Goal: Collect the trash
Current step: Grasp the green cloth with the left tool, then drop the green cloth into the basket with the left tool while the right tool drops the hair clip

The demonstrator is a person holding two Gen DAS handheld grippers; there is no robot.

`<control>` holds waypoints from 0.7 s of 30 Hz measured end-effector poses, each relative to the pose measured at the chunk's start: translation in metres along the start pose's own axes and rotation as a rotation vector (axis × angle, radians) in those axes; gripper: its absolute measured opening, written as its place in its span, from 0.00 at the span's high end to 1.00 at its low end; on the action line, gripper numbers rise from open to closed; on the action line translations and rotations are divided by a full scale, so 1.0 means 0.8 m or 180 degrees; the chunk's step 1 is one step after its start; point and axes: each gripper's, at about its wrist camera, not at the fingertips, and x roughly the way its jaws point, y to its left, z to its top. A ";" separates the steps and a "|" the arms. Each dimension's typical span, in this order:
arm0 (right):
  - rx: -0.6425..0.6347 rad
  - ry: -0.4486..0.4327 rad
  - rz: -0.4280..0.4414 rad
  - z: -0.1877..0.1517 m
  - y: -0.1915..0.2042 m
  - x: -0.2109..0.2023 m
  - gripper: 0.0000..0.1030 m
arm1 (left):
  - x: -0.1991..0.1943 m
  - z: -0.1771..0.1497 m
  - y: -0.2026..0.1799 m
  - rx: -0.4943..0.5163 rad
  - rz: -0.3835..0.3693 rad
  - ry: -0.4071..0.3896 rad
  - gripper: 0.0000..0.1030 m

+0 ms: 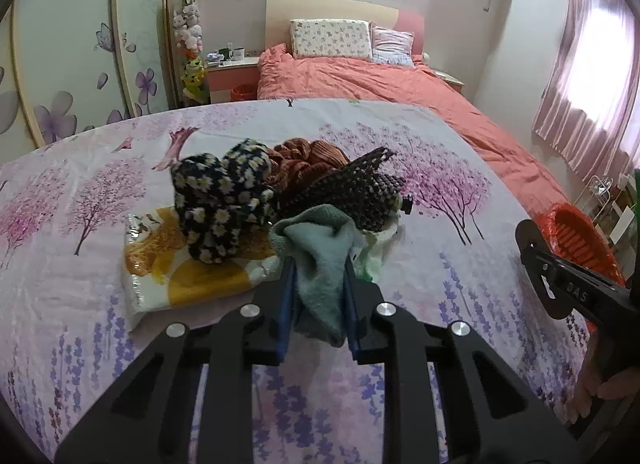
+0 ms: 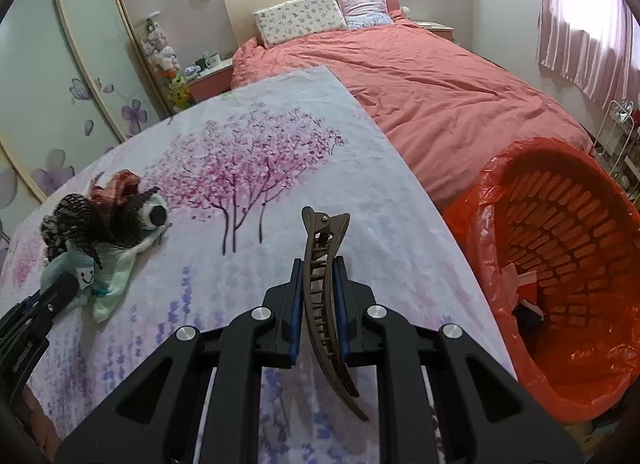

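Fuzzy pale-green cloth point(image 1: 320, 260); matt brown plastic hair clip point(image 2: 325, 296); glossy orange plastic liner in a slatted basket point(image 2: 560, 264) at three o'clock.

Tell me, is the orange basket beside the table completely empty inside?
No, the right wrist view shows some pink and dark scraps lying at the bottom of the orange basket.

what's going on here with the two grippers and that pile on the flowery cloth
A person is collecting items off a table with two handheld grippers. The left gripper is shut on a pale green fleecy cloth at the near edge of a pile of scrunchies and netting. The right gripper holds a long brown plastic hair clip, beside the orange plastic-lined waste basket.
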 end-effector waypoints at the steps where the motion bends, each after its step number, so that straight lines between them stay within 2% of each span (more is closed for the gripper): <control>1: -0.0015 -0.0015 0.0008 0.000 -0.001 -0.003 0.86 | -0.003 0.001 0.001 -0.0005 -0.0002 -0.0010 0.79; 11: -0.0065 -0.0249 0.0101 0.003 0.000 -0.056 0.86 | -0.053 0.008 -0.002 -0.0024 -0.0070 -0.0188 0.78; 21: 0.0027 -0.0610 0.0142 0.004 -0.025 -0.123 0.86 | -0.099 0.015 -0.065 0.0154 -0.0389 -0.0380 0.78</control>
